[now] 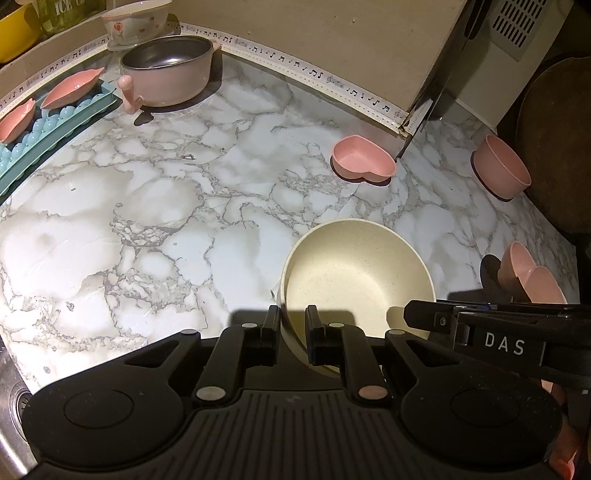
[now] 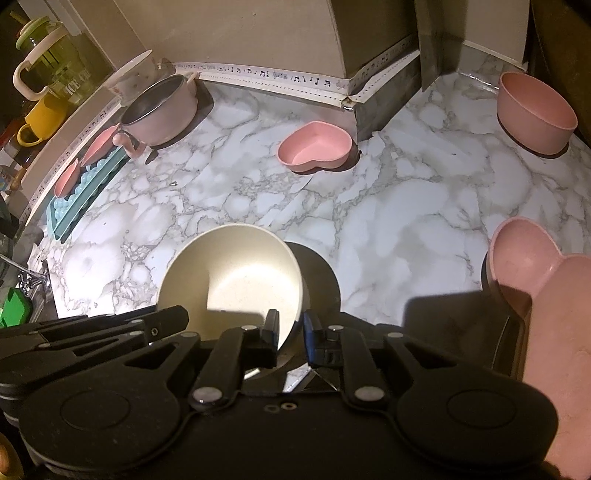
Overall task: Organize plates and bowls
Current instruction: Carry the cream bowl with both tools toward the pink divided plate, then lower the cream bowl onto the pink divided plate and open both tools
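A cream bowl (image 1: pixel 354 266) is held tilted above the marble counter (image 1: pixel 147 206). My left gripper (image 1: pixel 291 325) is shut on its near left rim. My right gripper (image 2: pixel 290 328) is shut on its near right rim; the bowl also shows in the right wrist view (image 2: pixel 236 273). A pink heart-shaped bowl (image 1: pixel 364 158) (image 2: pixel 316 146) sits mid-counter. A round pink bowl (image 1: pixel 500 166) (image 2: pixel 535 110) stands at the far right. Another pink heart bowl (image 1: pixel 528 273) (image 2: pixel 524 258) lies at the near right.
A pink pot (image 1: pixel 170 70) (image 2: pixel 162 107) stands at the back left by a teal rack (image 1: pixel 55 136) holding pink dishes (image 1: pixel 72 88). A floral bowl (image 1: pixel 129 22) sits behind the pot. A sink edge (image 1: pixel 11 398) lies near left. A wall corner (image 2: pixel 351 92) juts out at the back.
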Motion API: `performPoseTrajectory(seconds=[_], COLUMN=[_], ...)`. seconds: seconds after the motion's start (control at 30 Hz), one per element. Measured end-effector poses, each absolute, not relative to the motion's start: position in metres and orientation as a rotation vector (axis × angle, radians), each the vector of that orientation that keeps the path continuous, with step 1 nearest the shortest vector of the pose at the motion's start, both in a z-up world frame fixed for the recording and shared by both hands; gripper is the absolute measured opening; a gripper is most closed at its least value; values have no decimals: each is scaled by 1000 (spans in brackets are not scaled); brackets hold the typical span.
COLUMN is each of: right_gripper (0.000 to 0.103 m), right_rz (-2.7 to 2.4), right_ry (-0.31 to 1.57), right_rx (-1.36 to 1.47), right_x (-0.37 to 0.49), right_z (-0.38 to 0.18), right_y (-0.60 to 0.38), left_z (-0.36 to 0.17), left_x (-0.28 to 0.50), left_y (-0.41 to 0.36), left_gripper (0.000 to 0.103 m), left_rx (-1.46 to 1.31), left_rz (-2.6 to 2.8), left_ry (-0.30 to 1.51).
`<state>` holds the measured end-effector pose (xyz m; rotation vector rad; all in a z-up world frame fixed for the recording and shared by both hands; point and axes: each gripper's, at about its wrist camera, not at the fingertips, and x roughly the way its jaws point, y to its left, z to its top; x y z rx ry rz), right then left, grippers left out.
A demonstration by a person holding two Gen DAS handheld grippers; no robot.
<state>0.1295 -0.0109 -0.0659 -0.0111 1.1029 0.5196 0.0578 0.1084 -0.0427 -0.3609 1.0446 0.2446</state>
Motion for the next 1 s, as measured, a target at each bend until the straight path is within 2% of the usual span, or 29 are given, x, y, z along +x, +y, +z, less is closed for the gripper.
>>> performPoseTrajectory(seconds=[0.43,0.7,0.87,1.0], right_gripper=[31,38,53,59], right_rz=[530,576,570,542], right_ry=[1080,1033,983,947], right_rx=[-3,41,49,49], right_x=[123,114,115,120], right_z=[-50,-15,7,18], right_y=[-16,-29,-45,-60], left_z=[-19,14,30,35], left_x=[51,59,71,83], left_y=[106,96,89,78], left_gripper=[13,13,14,14], left_rx=[-319,-272,-243,-226], left_rz=[215,161,140,116], left_ry=[994,921,881,878])
